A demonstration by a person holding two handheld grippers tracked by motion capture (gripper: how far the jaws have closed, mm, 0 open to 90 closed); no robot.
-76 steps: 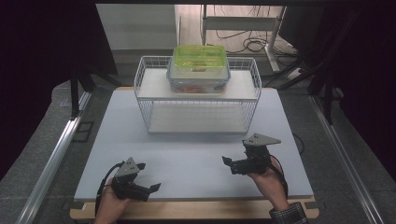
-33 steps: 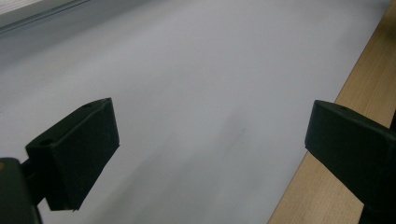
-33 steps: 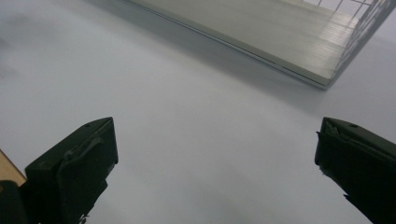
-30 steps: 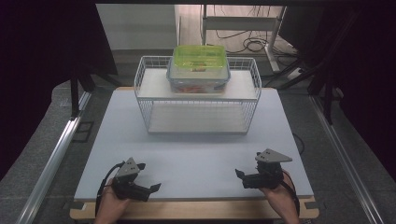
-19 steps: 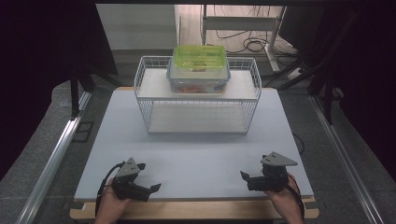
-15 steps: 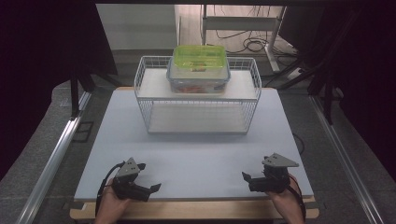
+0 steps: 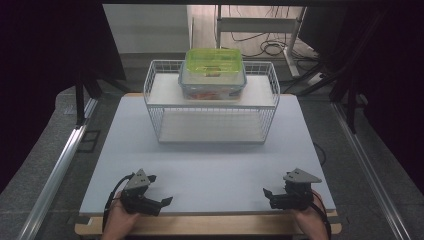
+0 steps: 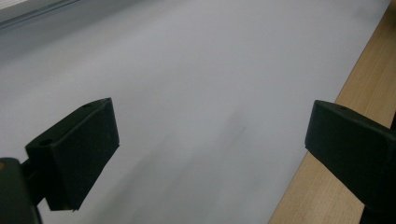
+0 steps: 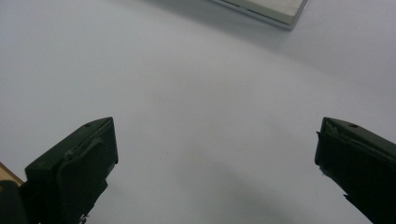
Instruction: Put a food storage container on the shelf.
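A clear food box with a lime-green lid (image 7: 213,71) sits on the top shelf of a white wire rack (image 7: 212,106) at the far middle of the white table (image 7: 210,160). My left gripper (image 7: 161,196) rests near the front left edge, held by a hand, jaws wide apart with nothing between them. My right gripper (image 7: 269,196) rests near the front right edge, likewise open and empty. In the left gripper view the left gripper (image 8: 210,154) looks over bare white surface and the wooden edge (image 8: 327,154). In the right gripper view the right gripper (image 9: 215,158) faces bare table.
The rack's lower shelf (image 7: 212,128) holds nothing. A wooden strip (image 7: 210,225) borders the table's front. A metal rail (image 7: 60,165) runs along the left side. Cables (image 7: 270,45) lie on the floor behind. The rack's base corner (image 9: 275,9) shows at the top of the right gripper view.
My right gripper has drawn back toward the front right edge of the table and lowered. The left gripper has stayed put.
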